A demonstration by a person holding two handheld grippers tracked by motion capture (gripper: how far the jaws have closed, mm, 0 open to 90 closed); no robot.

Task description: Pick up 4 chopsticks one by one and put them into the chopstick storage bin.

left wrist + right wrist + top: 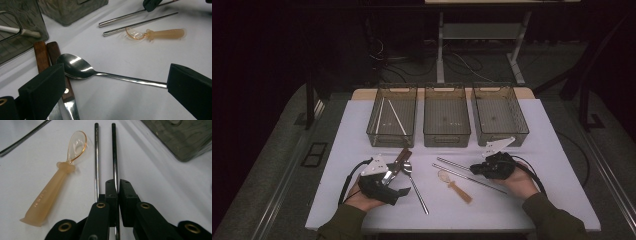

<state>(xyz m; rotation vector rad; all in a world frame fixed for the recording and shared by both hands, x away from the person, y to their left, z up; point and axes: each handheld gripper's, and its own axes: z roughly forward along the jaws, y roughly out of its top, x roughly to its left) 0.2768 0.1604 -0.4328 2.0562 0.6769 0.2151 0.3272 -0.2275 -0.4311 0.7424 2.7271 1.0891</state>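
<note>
Right gripper (pixel 117 192) clamped on one of two metal chopsticks (pixel 114 152); amber spoon (pixel 50 195) handle lettering, maybe "LUSN"; left gripper (pixel 115 92) wide open, empty

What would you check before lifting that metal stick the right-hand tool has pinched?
1. Right gripper shut on one metal chopstick: ok.
2. Second metal chopstick outside the jaws: ok, it lies beside them.
3. Amber plastic spoon apart from the held stick: ok.
4. Left gripper away from it: ok, open over the steel spoon.
5. Middle bin free to receive: ok.
6. Grip firm enough: cannot tell.
</note>
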